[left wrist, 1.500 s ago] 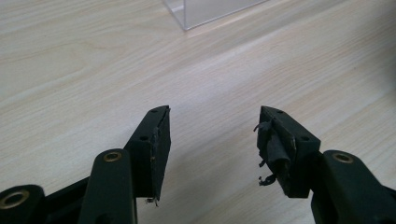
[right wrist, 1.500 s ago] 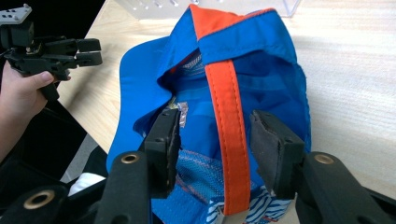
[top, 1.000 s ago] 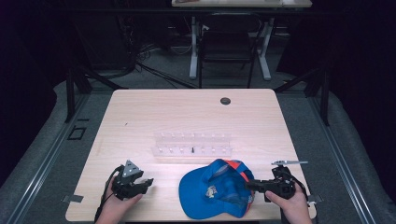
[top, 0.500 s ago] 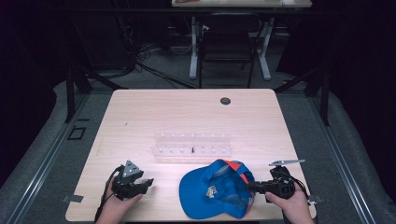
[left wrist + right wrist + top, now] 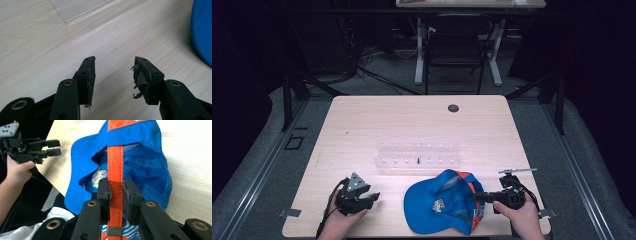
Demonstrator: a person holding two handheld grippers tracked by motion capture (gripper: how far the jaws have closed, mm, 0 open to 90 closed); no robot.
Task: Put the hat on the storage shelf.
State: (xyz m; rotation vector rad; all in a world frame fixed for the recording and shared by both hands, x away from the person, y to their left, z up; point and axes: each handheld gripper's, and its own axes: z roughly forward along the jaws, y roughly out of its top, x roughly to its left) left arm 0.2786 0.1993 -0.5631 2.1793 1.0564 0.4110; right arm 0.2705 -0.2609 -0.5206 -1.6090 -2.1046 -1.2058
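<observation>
A blue cap [image 5: 442, 205] lies upside down near the table's front edge, its orange back strap [image 5: 115, 162] running across the opening. My right gripper [image 5: 115, 188] is shut on that strap, the pads pressing it from both sides after just closing; in the high view the right gripper [image 5: 479, 197] reaches the cap from the right. My left gripper [image 5: 373, 196] rests low over the bare wood left of the cap. The left gripper's jaws [image 5: 114, 67] stand open with nothing between them and have just been closing a little. The cap's blue edge [image 5: 202, 30] shows at the right.
A clear plastic rack [image 5: 418, 155] with small pegs lies across the middle of the table [image 5: 412, 120], behind the cap. A small black disc [image 5: 453, 108] sits near the far edge. A chair and cables stand on the floor beyond.
The right gripper's jaws have drawn together on the cap's strap. Both hands and the cap have kept their places.
</observation>
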